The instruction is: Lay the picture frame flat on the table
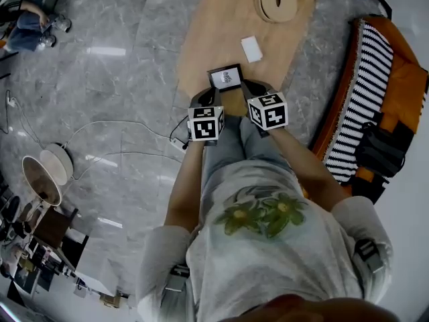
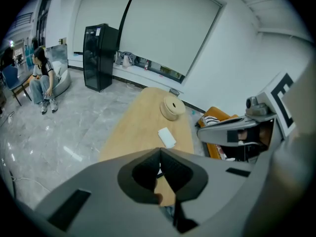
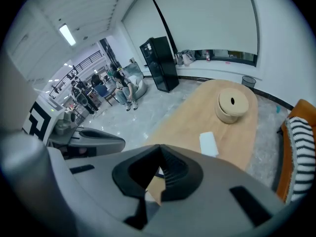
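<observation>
Picture frame: stood upright at the bench's near end. Left gripper and right gripper: flanked the frame, one per side; fingers of both pressed together.

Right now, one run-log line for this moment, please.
left gripper: jaws together | right gripper: jaws together | picture frame: on wooden table, just beyond both gripper tips, flat or propped unclear
</observation>
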`<act>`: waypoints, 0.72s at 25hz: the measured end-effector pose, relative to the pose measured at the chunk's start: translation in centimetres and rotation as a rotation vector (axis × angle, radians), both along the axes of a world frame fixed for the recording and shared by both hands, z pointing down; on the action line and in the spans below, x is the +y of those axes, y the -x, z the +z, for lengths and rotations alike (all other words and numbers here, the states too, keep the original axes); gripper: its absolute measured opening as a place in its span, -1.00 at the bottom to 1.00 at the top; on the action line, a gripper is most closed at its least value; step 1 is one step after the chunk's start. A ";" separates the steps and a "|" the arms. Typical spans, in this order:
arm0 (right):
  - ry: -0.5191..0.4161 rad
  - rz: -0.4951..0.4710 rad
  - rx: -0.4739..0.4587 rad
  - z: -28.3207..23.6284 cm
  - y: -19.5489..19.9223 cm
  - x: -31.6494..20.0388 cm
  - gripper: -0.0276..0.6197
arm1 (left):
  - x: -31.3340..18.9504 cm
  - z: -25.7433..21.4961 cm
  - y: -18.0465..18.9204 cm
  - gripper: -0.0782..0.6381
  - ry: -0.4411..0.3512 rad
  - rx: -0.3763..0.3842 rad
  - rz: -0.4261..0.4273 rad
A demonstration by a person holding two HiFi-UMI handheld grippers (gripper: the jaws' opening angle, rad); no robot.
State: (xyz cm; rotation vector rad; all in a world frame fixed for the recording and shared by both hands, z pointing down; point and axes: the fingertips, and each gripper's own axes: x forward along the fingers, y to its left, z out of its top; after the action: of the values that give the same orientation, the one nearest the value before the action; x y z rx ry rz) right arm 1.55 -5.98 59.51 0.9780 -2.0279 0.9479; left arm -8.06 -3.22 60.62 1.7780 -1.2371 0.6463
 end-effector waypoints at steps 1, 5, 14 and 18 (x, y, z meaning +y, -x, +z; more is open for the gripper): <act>-0.004 -0.010 -0.004 -0.5 0.2 0.1 -0.89 | 0.0 -0.5 0.1 -0.73 -0.007 0.002 -0.004; -0.014 -0.035 -0.015 -2.1 0.8 0.4 -0.90 | 0.1 -2.1 0.6 -0.73 -0.024 0.012 -0.023; -0.002 -0.064 -0.034 -4.0 1.3 1.1 -0.90 | 0.2 -4.6 0.6 -0.73 -0.050 0.031 -0.018; -0.011 -0.079 -0.038 -4.8 1.6 0.9 -0.90 | 0.4 -5.3 0.9 -0.73 -0.058 0.025 -0.006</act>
State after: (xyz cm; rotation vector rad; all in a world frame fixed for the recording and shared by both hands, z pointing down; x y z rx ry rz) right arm -0.06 -5.09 54.70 0.8846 -2.0895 0.9207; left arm -8.91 -2.84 55.31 1.8237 -1.2553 0.5890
